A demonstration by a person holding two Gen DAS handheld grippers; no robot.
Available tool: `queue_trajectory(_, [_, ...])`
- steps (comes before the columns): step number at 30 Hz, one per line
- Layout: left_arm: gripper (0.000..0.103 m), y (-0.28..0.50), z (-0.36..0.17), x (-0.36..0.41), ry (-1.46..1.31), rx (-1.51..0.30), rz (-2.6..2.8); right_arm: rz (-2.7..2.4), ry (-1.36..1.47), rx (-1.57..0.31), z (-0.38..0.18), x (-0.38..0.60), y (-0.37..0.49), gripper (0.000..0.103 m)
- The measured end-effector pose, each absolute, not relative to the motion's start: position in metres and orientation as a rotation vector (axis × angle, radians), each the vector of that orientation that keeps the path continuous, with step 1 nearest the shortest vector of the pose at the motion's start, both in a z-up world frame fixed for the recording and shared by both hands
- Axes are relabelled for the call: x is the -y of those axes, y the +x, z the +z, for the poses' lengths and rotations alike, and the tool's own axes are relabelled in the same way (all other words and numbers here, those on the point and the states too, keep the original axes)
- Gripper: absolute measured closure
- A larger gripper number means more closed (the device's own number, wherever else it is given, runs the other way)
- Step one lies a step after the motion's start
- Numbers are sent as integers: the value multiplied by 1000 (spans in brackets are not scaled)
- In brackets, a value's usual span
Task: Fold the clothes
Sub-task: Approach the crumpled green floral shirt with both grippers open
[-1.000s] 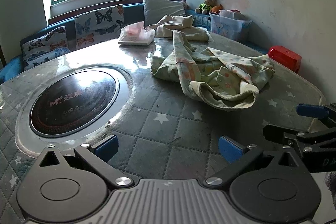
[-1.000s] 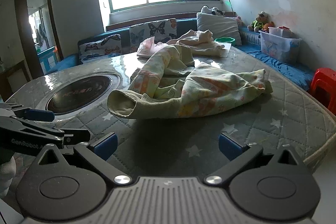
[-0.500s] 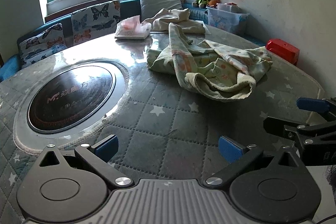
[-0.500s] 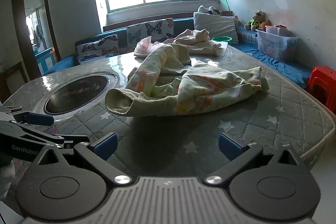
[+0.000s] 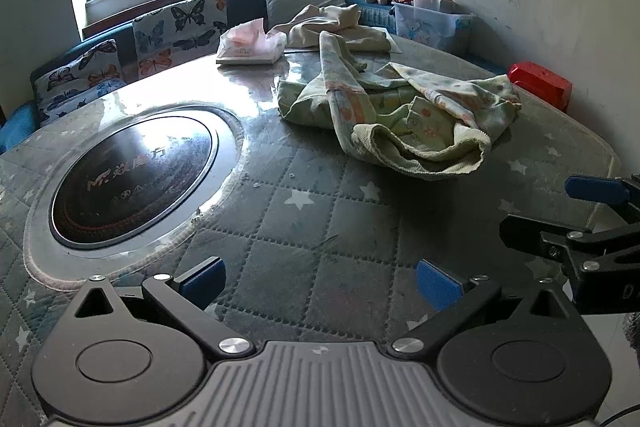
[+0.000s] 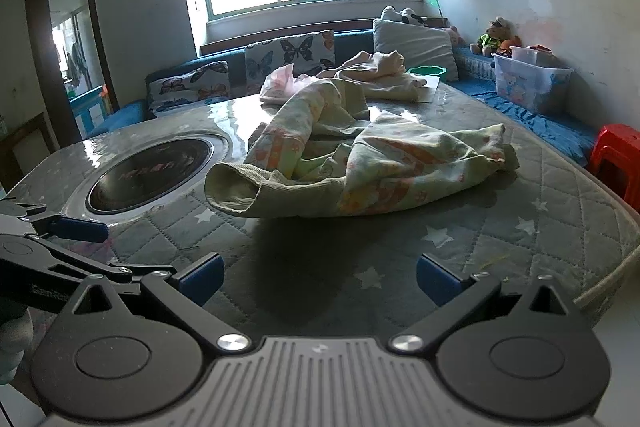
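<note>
The garment (image 5: 404,115) is soft printed cloth with a ribbed knit cuff. The table (image 5: 320,227) carries a matt quilted fabric cover under a glossy clear sheet, and its round cooktop (image 5: 134,179) is shiny dark glass. The gripper fingers (image 6: 200,277) bear matt blue pads on black plastic.

Black tongs (image 5: 320,283) with blue pads (image 5: 438,285), silver screws (ribbed grey housing behind)

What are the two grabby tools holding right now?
Nothing. The left tool and the right tool are both open and empty, short of the crumpled clothes on the table.
</note>
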State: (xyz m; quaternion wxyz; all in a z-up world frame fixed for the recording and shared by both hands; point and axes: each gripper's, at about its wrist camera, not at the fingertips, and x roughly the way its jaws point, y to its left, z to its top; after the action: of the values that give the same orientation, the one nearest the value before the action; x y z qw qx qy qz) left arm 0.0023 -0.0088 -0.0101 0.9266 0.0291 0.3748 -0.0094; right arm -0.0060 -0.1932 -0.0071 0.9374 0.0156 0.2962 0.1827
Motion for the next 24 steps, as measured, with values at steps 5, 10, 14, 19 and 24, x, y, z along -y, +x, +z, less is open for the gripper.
queue_trajectory(5, [0,7,-13,7,58,-784,-13,376,30,-615,-9,192,-2,0])
queue_trajectory(10, [0,13,-14,6,58,-791,-19,373,31,-626,-11,191,2,0])
queue_trajectory(14, [0,18,-14,5,60,-795,-21,371,28,-634,-11,190,6,0])
queue_trajectory(19, [0,26,-13,4,68,-803,-25,364,33,-641,-11,191,11,0])
queue_trajectory(24, [0,34,-11,4,70,-808,-32,358,35,-651,-11,191,18,0])
